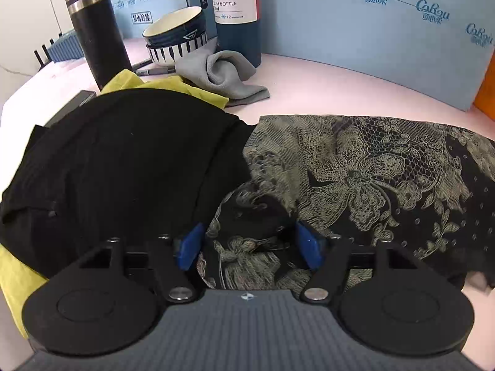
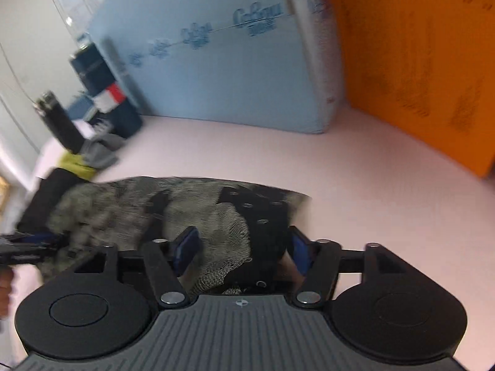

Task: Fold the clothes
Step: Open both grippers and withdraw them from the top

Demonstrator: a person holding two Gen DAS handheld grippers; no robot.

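The lace-patterned garment (image 1: pixel 355 170) lies spread on the pink desk (image 1: pixel 340 92), its long axis running side to side along the near edge, parallel to the blue board behind it. The left tool (image 1: pixel 249 244) hangs over the garment's left portion, beside a black garment (image 1: pixel 123 160) that lies against it there; its blue pads stand apart with patterned cloth between them but not pinched. The right tool (image 2: pixel 244 249) sits over the right end, jaws likewise parted, fabric between the pads yet unpressed. Each tool has its own end of the cloth directly beneath it, so neither is the nearer. Any fold would likely carry the near hem toward the far edge. The right wrist view is blurred, so the garment's right corner is hard to read. The near hem is hidden under both tools, and a yellow cloth (image 1: pixel 130 82) is mostly covered.
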